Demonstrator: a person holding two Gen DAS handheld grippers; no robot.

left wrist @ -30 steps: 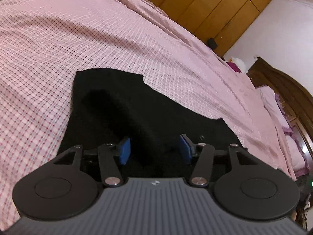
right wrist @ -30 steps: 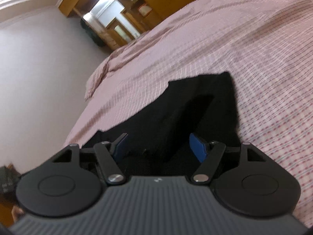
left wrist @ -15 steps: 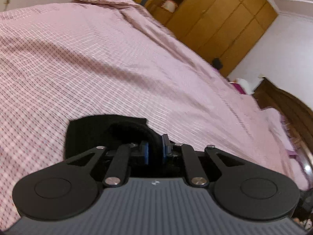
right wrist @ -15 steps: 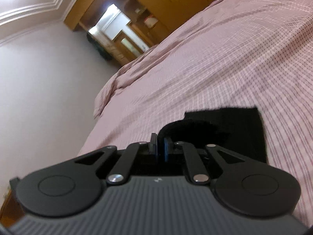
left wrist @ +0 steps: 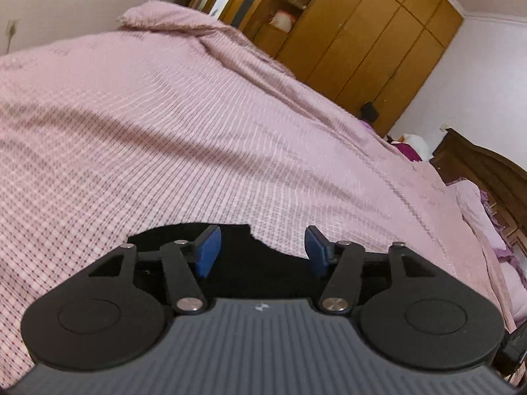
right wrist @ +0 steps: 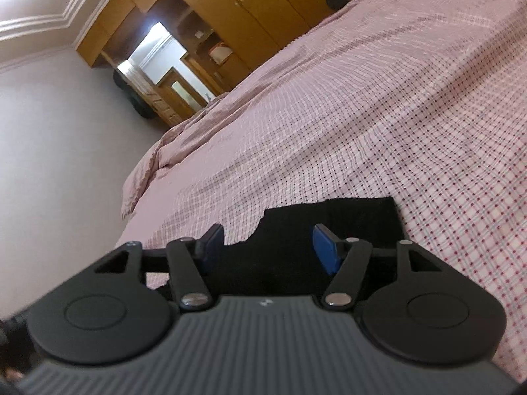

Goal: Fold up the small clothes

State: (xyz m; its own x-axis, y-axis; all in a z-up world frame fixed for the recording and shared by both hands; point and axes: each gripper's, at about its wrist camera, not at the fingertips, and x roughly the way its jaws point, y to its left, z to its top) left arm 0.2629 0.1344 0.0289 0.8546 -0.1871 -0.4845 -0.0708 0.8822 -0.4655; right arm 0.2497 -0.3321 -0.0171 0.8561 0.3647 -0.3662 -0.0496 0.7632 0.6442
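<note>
A small black garment (left wrist: 237,263) lies flat on a pink checked bedspread (left wrist: 197,138). In the left wrist view my left gripper (left wrist: 262,251) is open, its blue pads (left wrist: 207,250) spread over the garment's far edge, holding nothing. In the right wrist view the same black garment (right wrist: 296,230) lies just ahead, and my right gripper (right wrist: 268,247) is open above it with blue pads (right wrist: 326,250) apart and empty. Most of the garment is hidden under both gripper bodies.
The pink bedspread (right wrist: 362,115) stretches far ahead. Wooden wardrobes (left wrist: 362,33) stand beyond the bed. A dark wooden headboard (left wrist: 487,171) and pink pillows (left wrist: 474,207) are at the right. A lit doorway (right wrist: 154,52) shows in the right wrist view.
Both grippers were open a second ago, shut on the black garment's edge half a second ago, and now stand open again with the cloth let go and lying flat.
</note>
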